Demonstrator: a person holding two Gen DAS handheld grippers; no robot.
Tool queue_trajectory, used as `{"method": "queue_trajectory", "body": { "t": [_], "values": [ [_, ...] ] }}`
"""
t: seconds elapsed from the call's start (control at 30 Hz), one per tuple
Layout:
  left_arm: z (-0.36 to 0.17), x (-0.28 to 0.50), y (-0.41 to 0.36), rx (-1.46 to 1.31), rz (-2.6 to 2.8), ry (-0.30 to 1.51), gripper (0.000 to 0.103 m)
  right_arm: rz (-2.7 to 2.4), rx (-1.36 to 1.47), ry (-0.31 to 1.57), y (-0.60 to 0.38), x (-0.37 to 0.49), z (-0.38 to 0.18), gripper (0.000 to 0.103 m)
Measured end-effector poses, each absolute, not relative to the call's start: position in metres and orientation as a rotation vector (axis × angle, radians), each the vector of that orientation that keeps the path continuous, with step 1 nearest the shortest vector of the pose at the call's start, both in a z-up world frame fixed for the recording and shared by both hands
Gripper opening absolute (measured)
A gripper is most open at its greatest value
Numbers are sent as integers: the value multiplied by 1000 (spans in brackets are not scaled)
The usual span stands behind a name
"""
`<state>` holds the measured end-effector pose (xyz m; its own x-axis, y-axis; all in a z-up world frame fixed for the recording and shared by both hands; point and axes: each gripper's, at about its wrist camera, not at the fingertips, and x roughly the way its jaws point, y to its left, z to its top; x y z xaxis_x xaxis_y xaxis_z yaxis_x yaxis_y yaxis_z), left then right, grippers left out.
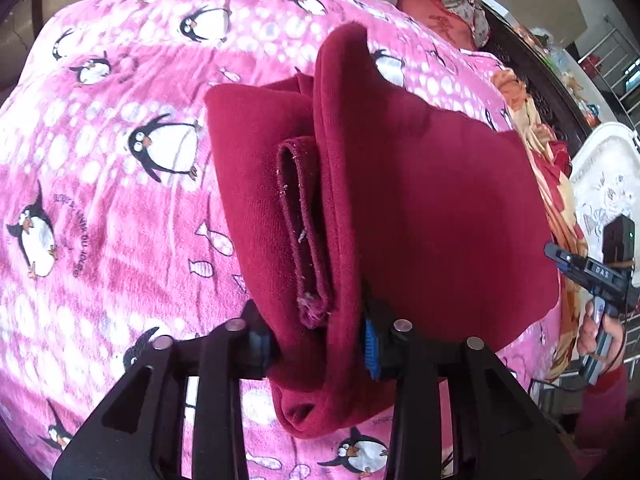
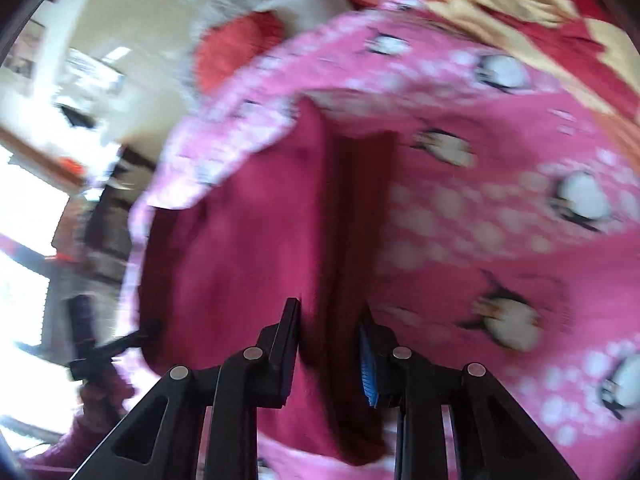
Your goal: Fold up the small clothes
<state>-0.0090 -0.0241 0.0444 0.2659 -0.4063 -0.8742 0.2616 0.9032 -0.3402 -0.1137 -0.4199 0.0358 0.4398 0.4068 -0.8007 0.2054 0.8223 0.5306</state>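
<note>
Between the fingers of the left gripper (image 1: 316, 344) a bunched fold of the dark red garment (image 1: 420, 200) is pinched; the right gripper (image 2: 330, 344) clamps another edge. It hangs just above the pink penguin blanket (image 1: 100, 140). Beyond lie red pillows (image 1: 436, 8) and a white chair (image 1: 608, 168).
</note>
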Motion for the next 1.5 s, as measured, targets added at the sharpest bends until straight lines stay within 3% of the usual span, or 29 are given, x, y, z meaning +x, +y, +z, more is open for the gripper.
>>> {"method": "queue_trajectory", "body": {
  "t": [0.27, 0.37, 0.47, 0.93, 1.5],
  "values": [
    [90, -10, -19, -29, -362, 1112, 36, 179, 471, 920, -405, -102, 111, 25],
    [103, -1, -23, -37, -349, 1062, 37, 197, 435, 916, -385, -76, 108, 25],
    [103, 19, -35, -62, -355, 1050, 53, 173, 376, 928, -367, -39, 96, 25],
    [28, 124, -46, -142, -138, 1160, 56, 71, 364, 1011, -388, 33, 35, 25],
    [69, 64, -45, -28, -178, 1033, 57, 130, 326, 1010, -350, -18, 70, 35]
  ]
}}
